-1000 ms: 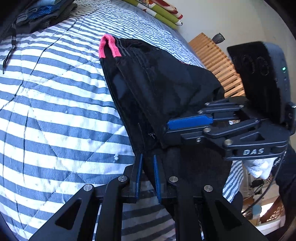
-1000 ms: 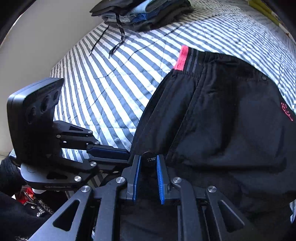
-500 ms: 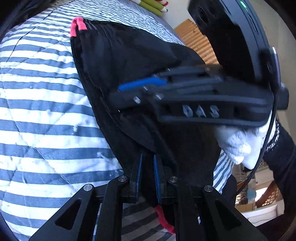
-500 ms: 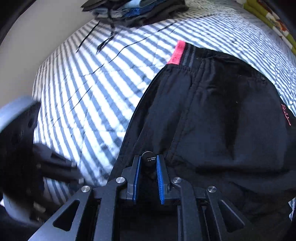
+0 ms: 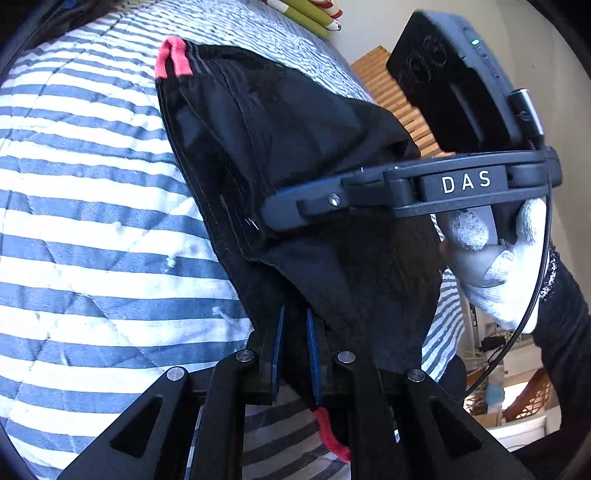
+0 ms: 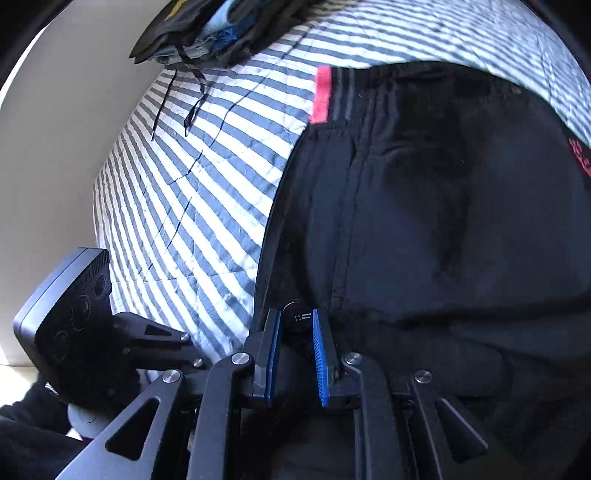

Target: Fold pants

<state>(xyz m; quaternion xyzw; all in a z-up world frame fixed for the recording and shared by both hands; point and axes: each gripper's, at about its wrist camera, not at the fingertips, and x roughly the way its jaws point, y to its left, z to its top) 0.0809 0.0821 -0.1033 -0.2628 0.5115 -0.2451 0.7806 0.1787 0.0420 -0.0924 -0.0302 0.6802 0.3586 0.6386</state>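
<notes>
Black pants [image 5: 295,147] with a pink waistband tab [image 5: 171,62] lie bunched on a blue-and-white striped quilt [image 5: 92,221]. My left gripper [image 5: 293,326] is shut on a fold of the black cloth at the near edge; a red cord end [image 5: 328,432] hangs below it. My right gripper [image 5: 275,212] shows edge-on from the right, held by a white-gloved hand [image 5: 491,266], tip on the pants. In the right wrist view the right gripper [image 6: 295,321] is shut on the pants [image 6: 443,221], a round black button between its pads. The pink band [image 6: 321,96] lies far up.
A pile of folded clothes [image 6: 207,33] with dangling black cords sits at the quilt's far end. A wooden slatted frame [image 5: 388,85] stands beyond the bed's right side. Green striped items [image 5: 306,14] lie at the top. A pale wall [image 6: 55,147] borders the bed.
In the left wrist view the right gripper has rolled from a flat to an edge-on pose and its gloved hand has come into sight. Both grips hold unchanged on the cloth.
</notes>
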